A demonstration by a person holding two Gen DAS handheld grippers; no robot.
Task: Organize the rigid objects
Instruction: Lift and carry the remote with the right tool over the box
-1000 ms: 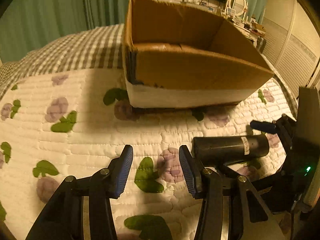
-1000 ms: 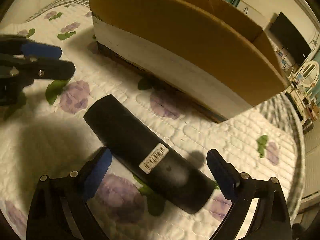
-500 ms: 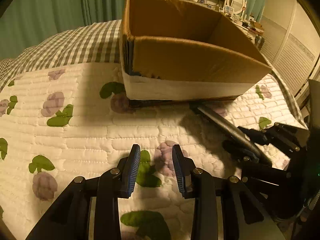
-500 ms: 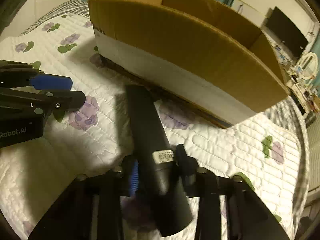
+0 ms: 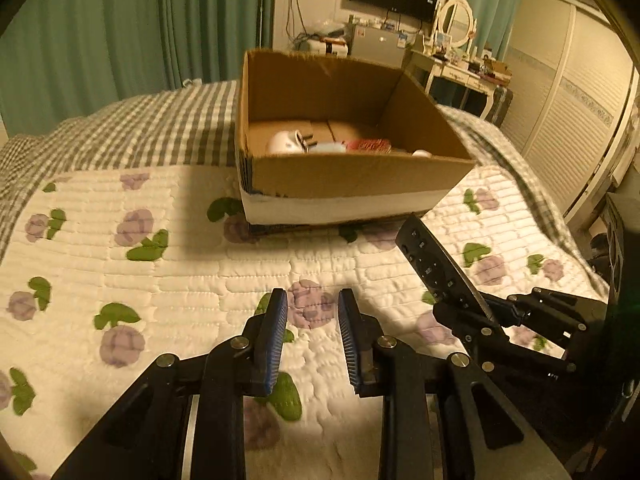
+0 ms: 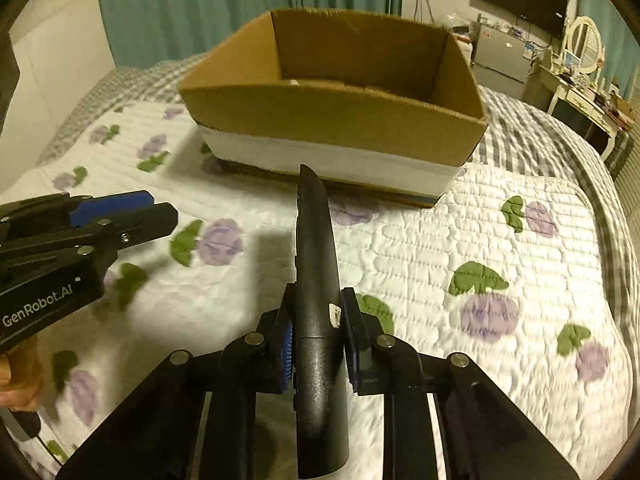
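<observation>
My right gripper clamps the remote, its tip toward the box ahead. My left gripper is closing on nothing.

Black remote clamped lengthwise, tip toward cardboard box.

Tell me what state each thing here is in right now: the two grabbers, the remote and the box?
Right gripper: shut on the remote, holding it clear of the quilt.
Remote: gripped near one end, other end pointing toward the box.
Left gripper: closing, nothing between its pads.
Cardboard box: open at the top, sitting on the quilt, a few small items already inside.
</observation>
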